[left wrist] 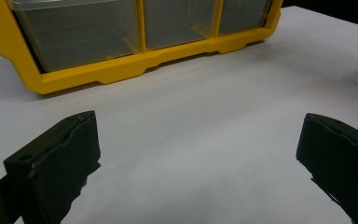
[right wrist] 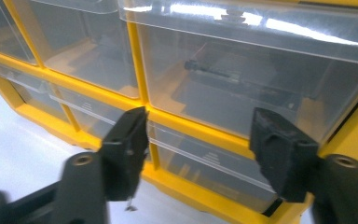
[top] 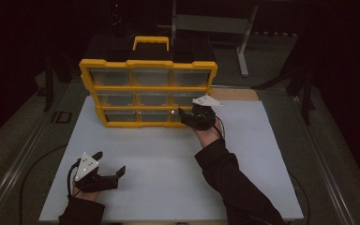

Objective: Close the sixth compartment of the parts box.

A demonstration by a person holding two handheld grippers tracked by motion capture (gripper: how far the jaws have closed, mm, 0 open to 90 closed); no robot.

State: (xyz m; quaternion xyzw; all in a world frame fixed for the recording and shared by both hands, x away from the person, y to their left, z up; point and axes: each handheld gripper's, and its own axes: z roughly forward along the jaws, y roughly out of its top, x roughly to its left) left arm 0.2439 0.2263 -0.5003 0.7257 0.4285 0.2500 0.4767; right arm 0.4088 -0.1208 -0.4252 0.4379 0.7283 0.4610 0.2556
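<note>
at the right of the high view the right gripper is held wide open, gripping nothing, at the lower right clear plastic drawer of the yellow-framed organiser, whose front lip should be squarely pinched, while the left gripper rests open on the white table.

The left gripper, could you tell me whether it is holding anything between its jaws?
No, the left gripper stands open over the bare white table, with nothing between its jaws.
</note>
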